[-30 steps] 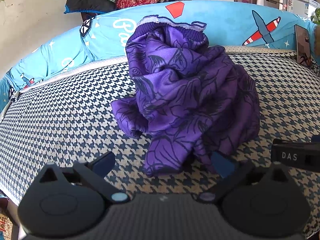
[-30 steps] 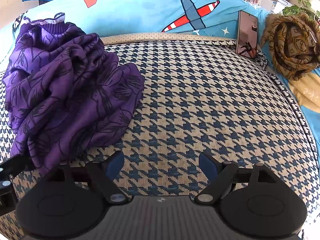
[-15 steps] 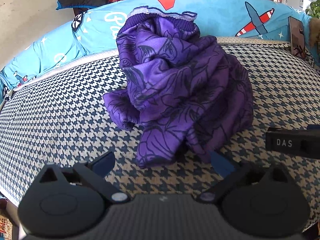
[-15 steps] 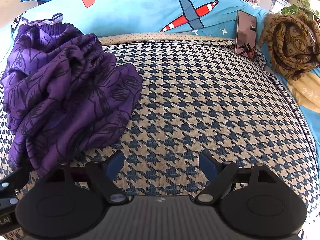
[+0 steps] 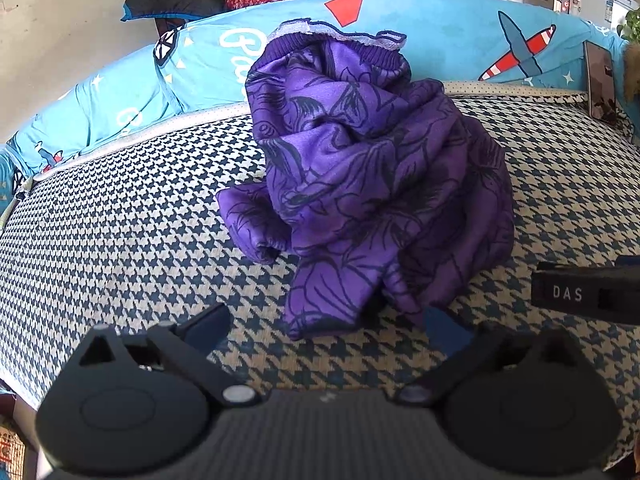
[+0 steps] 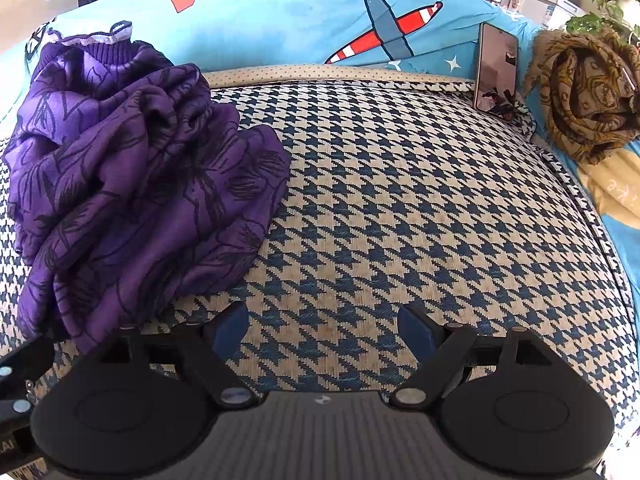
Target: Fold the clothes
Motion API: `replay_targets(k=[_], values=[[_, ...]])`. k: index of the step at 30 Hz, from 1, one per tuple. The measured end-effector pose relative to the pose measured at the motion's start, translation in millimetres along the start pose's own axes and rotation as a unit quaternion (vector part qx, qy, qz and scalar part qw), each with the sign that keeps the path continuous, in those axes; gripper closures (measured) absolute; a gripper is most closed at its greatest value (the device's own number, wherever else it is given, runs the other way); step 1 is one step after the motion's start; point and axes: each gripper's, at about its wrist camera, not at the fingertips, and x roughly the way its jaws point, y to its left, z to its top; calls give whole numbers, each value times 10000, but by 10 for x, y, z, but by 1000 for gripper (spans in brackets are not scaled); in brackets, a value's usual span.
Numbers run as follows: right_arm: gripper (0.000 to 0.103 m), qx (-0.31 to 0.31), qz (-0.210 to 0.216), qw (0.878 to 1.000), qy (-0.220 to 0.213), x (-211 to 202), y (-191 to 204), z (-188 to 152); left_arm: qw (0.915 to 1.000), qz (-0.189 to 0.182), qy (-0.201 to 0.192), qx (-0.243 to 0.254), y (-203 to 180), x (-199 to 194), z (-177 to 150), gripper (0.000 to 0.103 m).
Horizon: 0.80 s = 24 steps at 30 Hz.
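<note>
A crumpled purple garment (image 5: pixel 368 184) with a dark flower print and a ribbed, lace-trimmed hem lies in a heap on the houndstooth cover (image 5: pixel 120 240). My left gripper (image 5: pixel 328 322) is open just in front of the heap, and the garment's lowest fold reaches down between its fingertips (image 5: pixel 212 320) without being pinched. In the right wrist view the same garment (image 6: pixel 132 176) lies to the left. My right gripper (image 6: pixel 324 328) is open over bare cover (image 6: pixel 400 200) with nothing between its fingers. Its black body (image 5: pixel 584 292) shows at the right edge of the left wrist view.
A blue cushion with an aeroplane print (image 6: pixel 320 20) runs along the back. A phone (image 6: pixel 496 72) leans against it at the right. A brown patterned cloth (image 6: pixel 584 92) is bunched at the far right, with a plant (image 6: pixel 608 4) behind.
The left wrist view has shifted a little. Both grippers stay open, and the garment lies as before.
</note>
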Motion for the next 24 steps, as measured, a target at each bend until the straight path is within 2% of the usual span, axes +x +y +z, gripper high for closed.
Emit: replay_targets(k=[9,20,24], values=[[21,-68,76,9999,-23,-20,45,-2,9995,93,-10,-318,138,-37,9,0],[21,-82,73,9999,-86,-54,64,-1,9991,225,-48,-362,184,-116,-27,0],[21,-71,99,9999,-87,-58,59,2,9993,166,-5,-347,163,-124,-31,0]])
